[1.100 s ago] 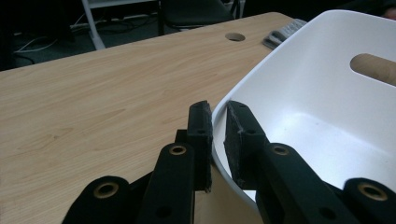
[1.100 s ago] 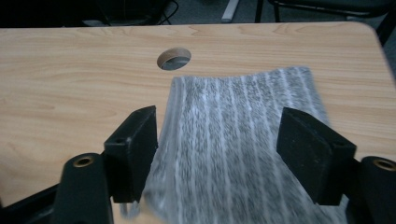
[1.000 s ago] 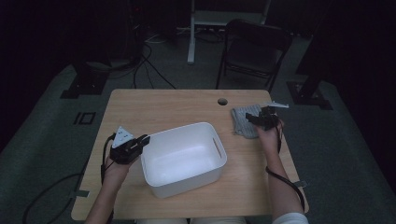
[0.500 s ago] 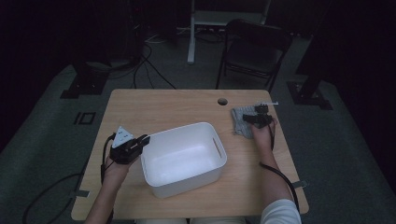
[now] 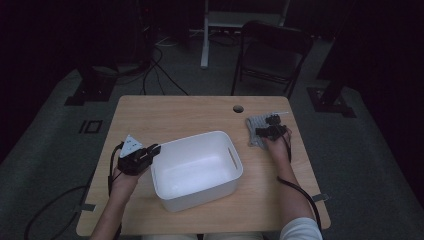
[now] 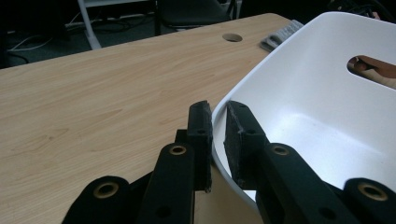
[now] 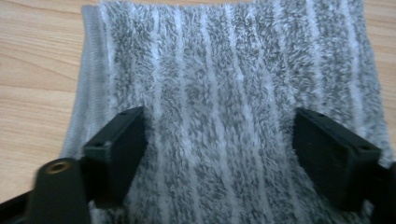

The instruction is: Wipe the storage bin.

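Two tongs worked the desk (image 5: 175, 112). The left tongs (image 6: 218, 121) pinched the white bin's (image 5: 197, 170) rim. The right tongs (image 7: 219, 154), gaping after just narrowing slightly, straddled the grey striped towel (image 7: 233, 93) near the desk's right edge.

Dim room, light falling mainly on wooden bench (image 5: 190, 117). Round cable hole (image 5: 238, 108) near bench's far edge. Grey carpet floor (image 5: 60, 150) around bench. Dark folding chair (image 5: 272, 55) beyond bench's far side. White stand leg (image 5: 205, 35) left of chair. Black cables (image 5: 160, 70) on floor behind bench.
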The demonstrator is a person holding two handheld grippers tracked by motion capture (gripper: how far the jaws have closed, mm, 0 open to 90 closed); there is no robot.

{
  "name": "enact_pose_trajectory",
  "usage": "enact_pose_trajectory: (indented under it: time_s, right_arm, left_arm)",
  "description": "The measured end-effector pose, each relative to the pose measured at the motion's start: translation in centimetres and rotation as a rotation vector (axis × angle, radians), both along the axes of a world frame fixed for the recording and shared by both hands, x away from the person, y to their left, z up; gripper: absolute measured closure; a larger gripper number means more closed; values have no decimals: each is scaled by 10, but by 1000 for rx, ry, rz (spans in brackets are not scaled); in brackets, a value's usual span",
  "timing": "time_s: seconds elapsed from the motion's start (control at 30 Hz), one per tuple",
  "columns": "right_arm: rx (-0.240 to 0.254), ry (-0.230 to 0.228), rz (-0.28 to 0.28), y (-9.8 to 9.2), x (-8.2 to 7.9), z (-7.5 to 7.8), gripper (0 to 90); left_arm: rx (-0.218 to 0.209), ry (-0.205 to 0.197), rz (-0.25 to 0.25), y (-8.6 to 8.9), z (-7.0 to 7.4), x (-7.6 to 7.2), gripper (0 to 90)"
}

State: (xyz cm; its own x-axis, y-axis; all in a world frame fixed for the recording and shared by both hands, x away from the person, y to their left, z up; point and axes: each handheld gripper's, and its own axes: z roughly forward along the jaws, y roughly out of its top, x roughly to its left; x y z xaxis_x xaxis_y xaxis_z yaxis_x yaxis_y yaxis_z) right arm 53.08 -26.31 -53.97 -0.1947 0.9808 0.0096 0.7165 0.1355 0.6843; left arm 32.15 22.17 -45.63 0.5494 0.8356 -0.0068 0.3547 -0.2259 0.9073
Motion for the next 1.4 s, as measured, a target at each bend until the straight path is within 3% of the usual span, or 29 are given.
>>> enact_pose_trajectory:
  time_s: [0.07,0.17,0.23,0.33,0.43,0.5,0.73,0.97,1.23,1.4]
  right_arm:
    - [1,2,3,3,-2,2,338]
    - [0,-12,47,12,-7,4,591]
    - [-15,-27,62,16,-10,4,673]
    - [26,-15,44,16,-11,6,731]
    - [59,-22,65,15,-17,14,738]
    - [45,-32,75,16,-22,19,739]
    - [110,-79,116,11,-47,38,740]
    - [181,-146,193,8,-97,59,740]
    - [188,-211,277,13,-162,85,741]
    - [270,-276,321,9,-204,111,741]
  left_arm:
    - [-2,0,1,0,0,0,807]
    - [-6,1,2,0,0,0,807]
    - [-3,0,3,0,0,0,807]
    - [-4,1,3,0,0,0,806]
    - [0,-1,6,-1,0,0,807]
    - [1,-2,7,-1,0,0,806]
    - [2,0,17,-2,0,-1,806]
    - [1,1,19,-2,0,-1,806]
    - [14,-8,22,-3,0,-2,805]
    - [25,-14,22,-4,0,-3,802]
